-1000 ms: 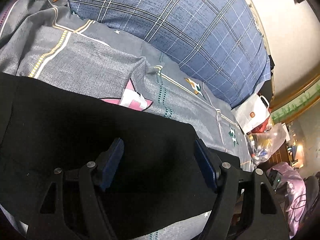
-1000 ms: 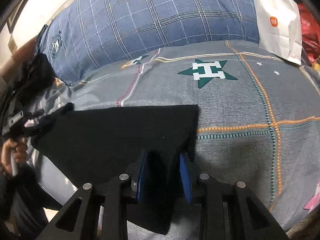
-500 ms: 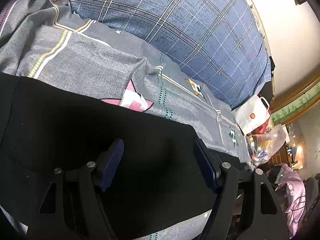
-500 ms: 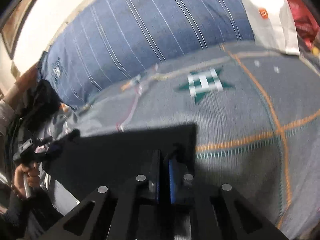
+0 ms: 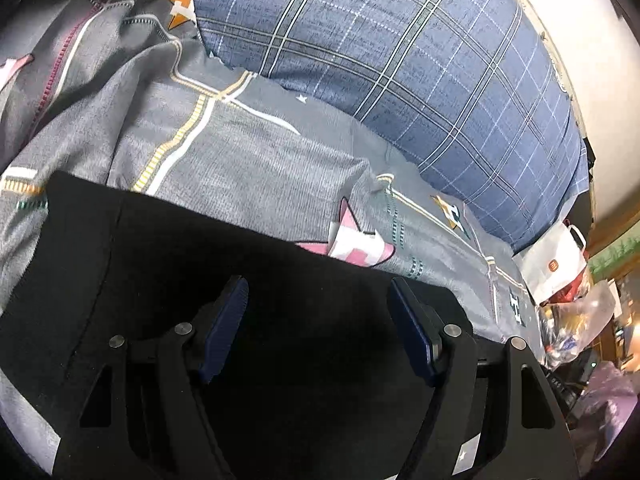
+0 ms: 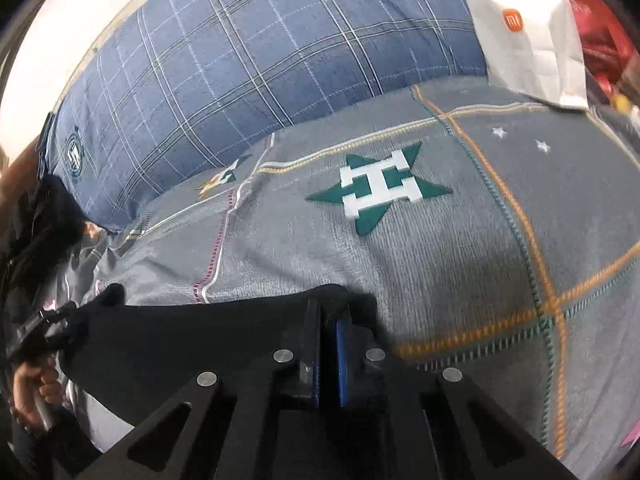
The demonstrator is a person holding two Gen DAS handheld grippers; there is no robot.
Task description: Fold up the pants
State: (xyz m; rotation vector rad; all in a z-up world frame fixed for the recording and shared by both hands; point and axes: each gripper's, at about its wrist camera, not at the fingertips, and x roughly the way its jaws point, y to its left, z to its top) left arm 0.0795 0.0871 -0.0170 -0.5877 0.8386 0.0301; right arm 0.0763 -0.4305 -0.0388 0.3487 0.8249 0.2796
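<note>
Black pants [image 6: 192, 344] corner pinched in closed right gripper [image 6: 328, 356]; left gripper [image 5: 316, 328] wide, empty. Next: carry corner across.

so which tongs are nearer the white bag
Right. The right tongs are shut on the pants at the end of the bed where the white bag stands. The left tongs hover open over the pants' other end, with the bag far off.
</note>
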